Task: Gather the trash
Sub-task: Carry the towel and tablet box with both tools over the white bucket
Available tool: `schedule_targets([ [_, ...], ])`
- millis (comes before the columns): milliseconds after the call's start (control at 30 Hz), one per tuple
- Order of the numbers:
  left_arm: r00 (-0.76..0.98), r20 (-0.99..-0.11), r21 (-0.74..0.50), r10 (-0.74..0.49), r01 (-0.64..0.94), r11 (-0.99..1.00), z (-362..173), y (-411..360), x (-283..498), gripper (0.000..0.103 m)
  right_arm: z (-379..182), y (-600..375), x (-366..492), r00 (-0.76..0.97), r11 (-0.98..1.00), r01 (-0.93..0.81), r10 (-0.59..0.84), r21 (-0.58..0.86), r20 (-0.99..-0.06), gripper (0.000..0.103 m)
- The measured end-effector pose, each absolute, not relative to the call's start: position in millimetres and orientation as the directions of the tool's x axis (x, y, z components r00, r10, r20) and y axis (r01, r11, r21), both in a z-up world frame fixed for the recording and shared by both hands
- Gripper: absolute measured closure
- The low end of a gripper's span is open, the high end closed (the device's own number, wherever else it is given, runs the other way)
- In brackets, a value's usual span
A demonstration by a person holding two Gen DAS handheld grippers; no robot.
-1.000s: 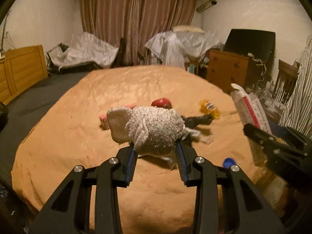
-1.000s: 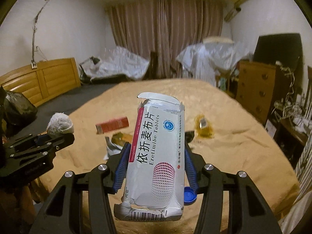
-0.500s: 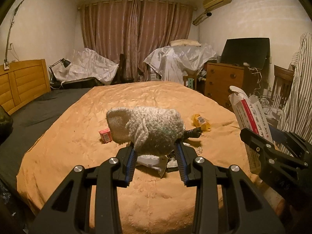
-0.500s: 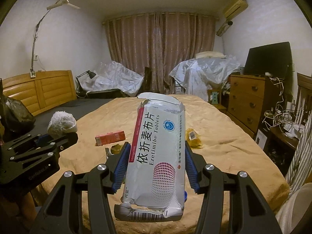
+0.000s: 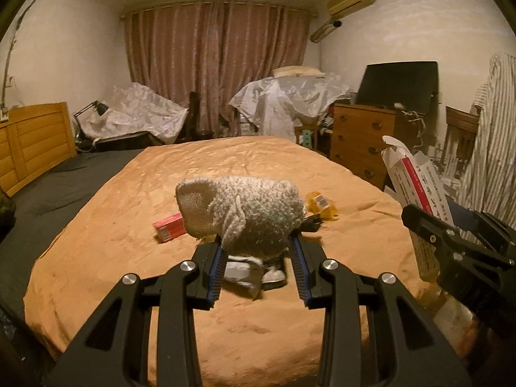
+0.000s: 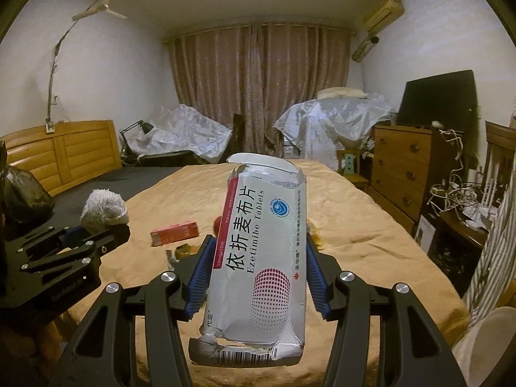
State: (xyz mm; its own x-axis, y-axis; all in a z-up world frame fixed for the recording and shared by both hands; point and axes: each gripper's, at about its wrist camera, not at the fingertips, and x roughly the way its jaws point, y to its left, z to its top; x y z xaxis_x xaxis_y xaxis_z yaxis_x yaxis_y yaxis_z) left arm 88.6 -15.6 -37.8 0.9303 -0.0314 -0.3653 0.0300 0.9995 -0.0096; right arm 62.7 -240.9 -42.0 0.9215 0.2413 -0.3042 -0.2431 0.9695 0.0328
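My left gripper [image 5: 258, 269] is shut on a fluffy white sock [image 5: 240, 214], held above the orange bed cover [image 5: 161, 296]; the sock also shows in the right wrist view [image 6: 103, 208]. My right gripper [image 6: 258, 277] is shut on an opened silver tablet box [image 6: 261, 258], held upright; the box also shows at the right of the left wrist view [image 5: 416, 183]. On the bed lie a red box [image 5: 169, 227], a yellow wrapper [image 5: 321, 204], a dark item [image 5: 311, 222] and a crumpled silver wrapper [image 5: 245, 272].
A black bag [image 6: 22, 193] sits at the far left. A wooden headboard [image 5: 32, 143] stands left, a dresser [image 5: 362, 143] with a dark screen [image 5: 398, 84] right. Plastic-covered furniture [image 5: 287, 100] stands before the curtains. Striped cloth [image 5: 493, 161] hangs at the right edge.
Both grippers have risen and tilted up, each keeping its hold. The bed and its litter sit lower in both views, and more wall and ceiling show.
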Motion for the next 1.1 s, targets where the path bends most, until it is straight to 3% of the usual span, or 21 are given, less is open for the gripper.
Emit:
schedule_targets([
  [667, 0.847, -0.393, -0.017, -0.358, 0.382, 0.924, -25.3, -171.2, 108.4, 0.068, 2.2, -448.4, 2.0, 0.936, 0.998, 0.064, -0.059, 0.002, -0.347, 0.048],
  [1100, 0.663, -0.471, 0.001, -0.582, 0.66, 0.752, -27.1, -312.7, 91.6, 0.068, -8.5, -623.8, -54.1, 0.838, 0.96, 0.281, -0.24, 0.01, -0.49, 0.048],
])
